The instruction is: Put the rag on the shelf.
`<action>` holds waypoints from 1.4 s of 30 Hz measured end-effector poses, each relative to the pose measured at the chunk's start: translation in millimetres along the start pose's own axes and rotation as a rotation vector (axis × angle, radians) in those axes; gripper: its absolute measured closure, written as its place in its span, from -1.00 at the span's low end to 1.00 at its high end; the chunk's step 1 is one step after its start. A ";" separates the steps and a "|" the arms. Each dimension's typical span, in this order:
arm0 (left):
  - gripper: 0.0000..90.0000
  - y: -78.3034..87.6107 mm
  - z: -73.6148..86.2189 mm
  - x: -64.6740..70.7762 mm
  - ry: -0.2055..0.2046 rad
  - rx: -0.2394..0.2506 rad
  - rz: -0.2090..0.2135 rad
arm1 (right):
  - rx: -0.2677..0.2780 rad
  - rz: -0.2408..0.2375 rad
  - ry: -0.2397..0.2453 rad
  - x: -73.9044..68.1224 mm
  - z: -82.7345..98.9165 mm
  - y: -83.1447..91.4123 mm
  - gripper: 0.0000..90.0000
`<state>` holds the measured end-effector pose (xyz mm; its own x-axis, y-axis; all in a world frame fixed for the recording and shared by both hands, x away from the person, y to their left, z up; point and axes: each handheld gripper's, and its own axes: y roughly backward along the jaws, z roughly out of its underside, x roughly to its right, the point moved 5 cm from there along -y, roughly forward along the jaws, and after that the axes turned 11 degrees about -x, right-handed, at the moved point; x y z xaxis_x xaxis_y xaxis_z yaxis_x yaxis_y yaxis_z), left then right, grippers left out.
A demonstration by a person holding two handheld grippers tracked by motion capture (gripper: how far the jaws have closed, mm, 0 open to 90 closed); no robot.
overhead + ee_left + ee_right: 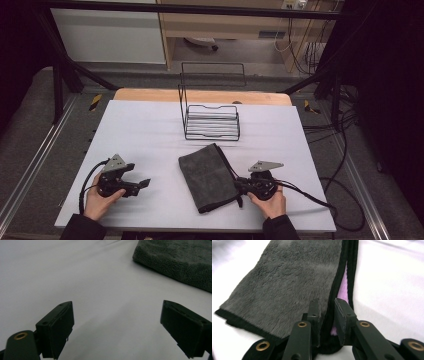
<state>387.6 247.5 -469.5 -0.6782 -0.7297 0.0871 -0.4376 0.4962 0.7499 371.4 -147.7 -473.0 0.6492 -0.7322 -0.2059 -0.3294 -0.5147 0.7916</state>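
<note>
1. The grey towel (207, 177) lies folded on the white table (150, 130), near the front and in the middle. The wire rack (212, 122) stands farther back, apart from the towel.
2. The right gripper (240, 187) is at the towel's right edge. Its jaws are close together with the black hem (329, 315) between them. They look pinched on it, but the hold looks light.
3. Squeeze a bit more before lifting, so that the hem does not slip out.
4. Grab both layers at the edge. A pink inside shows where the fold gapes, so one layer could peel away.
5. The left gripper (142, 184) sits to the left of the towel, jaws wide apart and holding nothing. Bring it to the left edge to help.
6. Lift slowly and keep the towel flat.
</note>
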 end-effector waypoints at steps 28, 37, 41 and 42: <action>-0.65 -14.7 -32.6 71.0 0.021 -0.067 0.056 | 0.010 0.085 0.040 18.1 -3.4 -2.9 0.38; -0.34 -45.2 -59.7 155.1 -0.086 -0.161 0.139 | 0.041 0.084 0.037 18.5 -4.3 -0.9 0.28; -0.06 -55.0 -64.5 178.3 -0.099 -0.182 0.171 | 0.044 0.082 0.034 18.9 -5.0 -2.0 0.32; 0.08 -57.7 -64.4 181.8 -0.110 -0.191 0.177 | 0.049 0.081 0.033 18.9 -5.5 -1.1 0.32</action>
<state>327.6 55.9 -454.7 -0.7986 -0.5791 0.1639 -0.1944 0.5060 0.8404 387.9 -158.6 -474.6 0.6411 -0.7575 -0.1231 -0.4142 -0.4765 0.7755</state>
